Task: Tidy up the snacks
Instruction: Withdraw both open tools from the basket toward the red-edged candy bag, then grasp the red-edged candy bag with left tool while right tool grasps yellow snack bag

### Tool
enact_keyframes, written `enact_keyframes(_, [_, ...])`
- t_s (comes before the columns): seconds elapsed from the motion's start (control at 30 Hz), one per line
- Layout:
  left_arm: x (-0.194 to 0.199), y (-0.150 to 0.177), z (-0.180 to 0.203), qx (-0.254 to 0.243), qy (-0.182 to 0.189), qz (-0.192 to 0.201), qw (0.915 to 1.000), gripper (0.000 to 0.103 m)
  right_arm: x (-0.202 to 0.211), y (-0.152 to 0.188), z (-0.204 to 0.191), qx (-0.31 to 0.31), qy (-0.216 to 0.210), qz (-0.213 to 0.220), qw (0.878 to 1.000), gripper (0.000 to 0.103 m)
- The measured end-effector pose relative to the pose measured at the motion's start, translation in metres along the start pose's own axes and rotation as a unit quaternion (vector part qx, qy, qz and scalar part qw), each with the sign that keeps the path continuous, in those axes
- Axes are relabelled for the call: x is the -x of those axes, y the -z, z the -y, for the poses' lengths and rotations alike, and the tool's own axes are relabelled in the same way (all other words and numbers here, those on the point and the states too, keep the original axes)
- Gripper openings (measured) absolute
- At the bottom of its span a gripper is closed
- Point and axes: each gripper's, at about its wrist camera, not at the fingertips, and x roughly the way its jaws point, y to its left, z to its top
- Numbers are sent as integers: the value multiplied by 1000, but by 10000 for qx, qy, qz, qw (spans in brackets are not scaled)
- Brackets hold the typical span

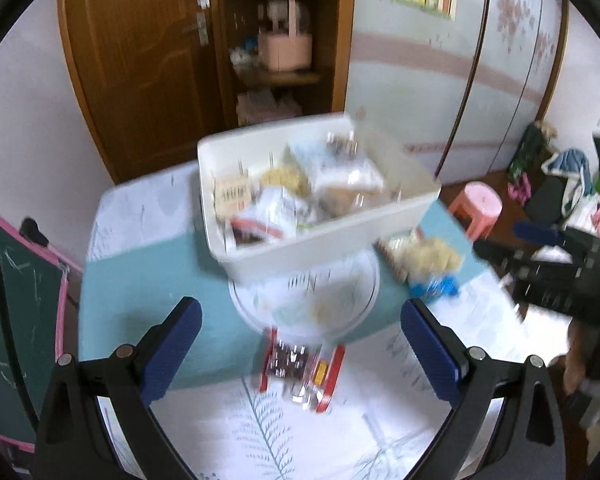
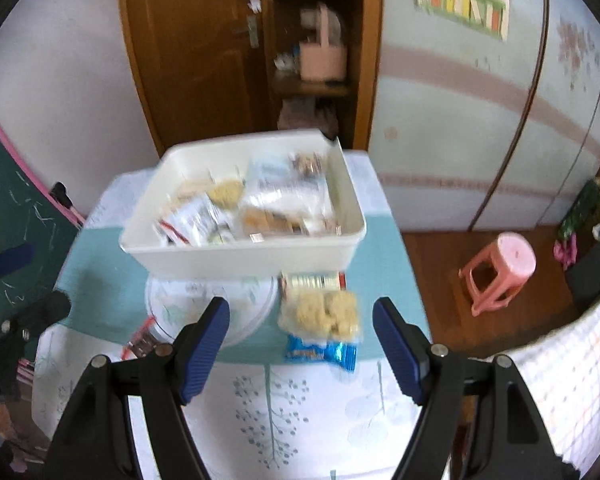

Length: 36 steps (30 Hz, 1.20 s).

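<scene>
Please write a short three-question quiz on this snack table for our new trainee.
1. True or false: the left gripper is shut on a packet.
2. Which lies nearest the right gripper? A) the blue packet B) the pink stool C) the red packet
3. Fill in: most snacks already sit inside the white ____.

Key:
1. False; both grippers are open and hold nothing.
2. A.
3. Bin; it stands behind the round plate on the table.
</scene>
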Motion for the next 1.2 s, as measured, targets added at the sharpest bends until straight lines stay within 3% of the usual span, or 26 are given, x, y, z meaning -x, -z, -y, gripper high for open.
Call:
enact_keyframes(0.2, [-56,35,-8,201,15,-709,9973,99,-40,15,20,-358,-41,-358,9987,75])
enact_keyframes(0.3, [-79,46,-10,328,24,-965,9948,99,-56,19,28,-453,-27,-434,9980,83])
enact_keyframes(0.4, [-99,56,-12,435,57,-1184,9920,99,-73,21,36,-555,-15,-532,9970,85])
enact_keyframes(0.8, [-133,63,-12,550,133,-1556,9862,99,-124,15,36,-584,-116,-733,9955,85])
enact_keyframes(1.07, [-143,65,-14,566,103,-1688,9840,99,-134,12,26,-419,-217,-666,9967,85])
enact_keyframes(1.2, [-146,66,-11,492,83,-1728,9837,97,-133,12,25,-465,-278,-502,9973,70])
